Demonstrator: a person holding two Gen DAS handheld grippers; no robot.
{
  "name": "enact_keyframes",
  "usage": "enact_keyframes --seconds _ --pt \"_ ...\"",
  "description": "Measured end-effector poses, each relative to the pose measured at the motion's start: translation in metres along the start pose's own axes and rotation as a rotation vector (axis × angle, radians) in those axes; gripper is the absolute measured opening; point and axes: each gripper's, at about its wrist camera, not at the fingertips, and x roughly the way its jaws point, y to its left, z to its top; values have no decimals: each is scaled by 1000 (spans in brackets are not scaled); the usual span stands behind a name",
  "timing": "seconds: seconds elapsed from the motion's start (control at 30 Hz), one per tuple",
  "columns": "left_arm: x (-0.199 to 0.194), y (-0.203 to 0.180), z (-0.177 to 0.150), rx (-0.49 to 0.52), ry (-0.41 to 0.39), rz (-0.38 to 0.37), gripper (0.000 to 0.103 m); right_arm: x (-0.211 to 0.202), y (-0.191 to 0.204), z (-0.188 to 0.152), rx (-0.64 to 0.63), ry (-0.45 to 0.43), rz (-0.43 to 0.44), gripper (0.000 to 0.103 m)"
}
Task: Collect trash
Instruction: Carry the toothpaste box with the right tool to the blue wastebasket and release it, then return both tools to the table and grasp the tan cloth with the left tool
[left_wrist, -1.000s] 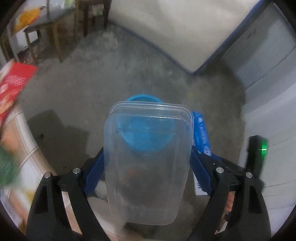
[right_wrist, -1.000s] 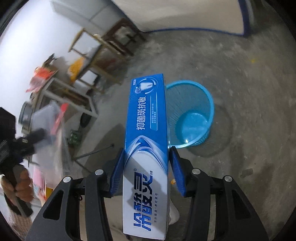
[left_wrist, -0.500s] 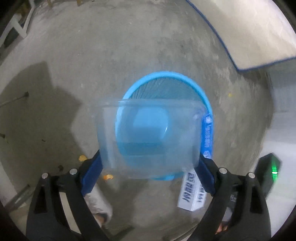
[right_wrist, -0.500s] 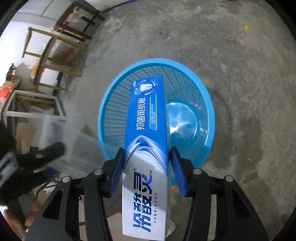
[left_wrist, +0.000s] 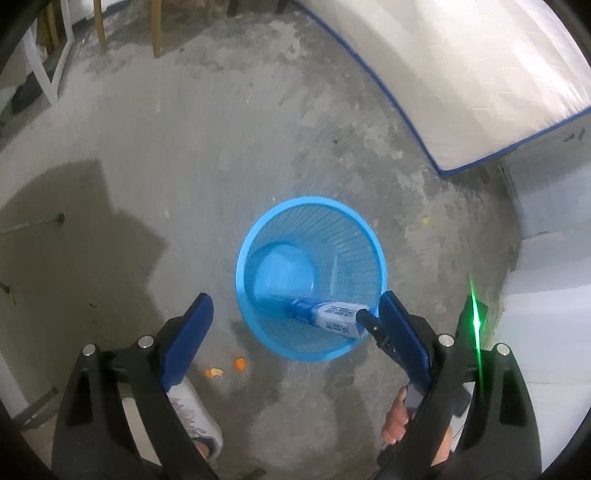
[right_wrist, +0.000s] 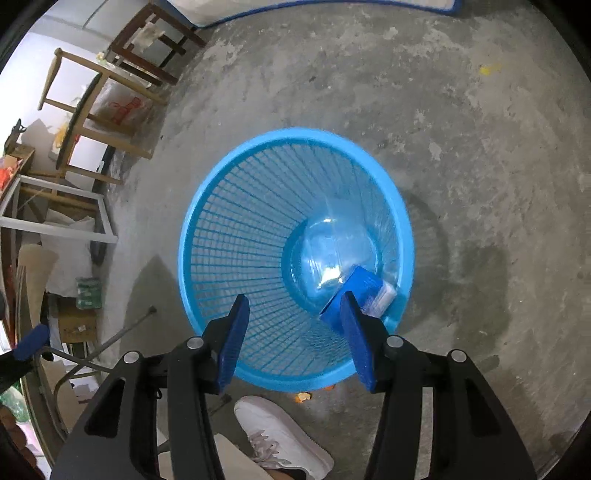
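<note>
A blue mesh wastebasket (left_wrist: 258, 332) stands on the concrete floor; it also shows in the right wrist view (right_wrist: 229, 236). Inside it lie a blue and white toothpaste box (left_wrist: 332, 314) and a clear plastic container (right_wrist: 332, 243); the box also shows in the right wrist view (right_wrist: 364, 286). My left gripper (left_wrist: 295, 321) is open and empty above the basket's near rim. My right gripper (right_wrist: 295, 328) is open and empty, just above the basket's mouth.
A white mattress with blue edging (left_wrist: 480, 74) lies at the far right. Wooden chairs and a white frame table (right_wrist: 74, 147) stand at the left. Orange peel bits (left_wrist: 240, 363) lie by the basket. The person's white shoe (right_wrist: 280, 435) is near the basket.
Both grippers have opened. The clear container has left my left gripper and the toothpaste box has left my right gripper; both now lie in the basket.
</note>
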Motion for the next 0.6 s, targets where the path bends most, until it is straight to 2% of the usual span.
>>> enact_keyframes --seconds 0.23,0.37,0.43,0.53,0.6 --pt "-95 -3 -24 76 -114 -46 87 -47 -4 -11 -41 -86 -5 50" --pt "-166 -1 -52 166 -203 -63 87 -85 -8 -24 -73 -143 3 50" --pt "-199 5 -70 208 -252 -47 87 -106 -11 -35 -89 -171 11 51" --pt "-237 22 -101 233 -299 1 87 -136 -10 -52 -131 -211 6 59" --pt "-258 38 -124 223 -301 36 87 -154 -3 -66 -176 -238 -10 64"
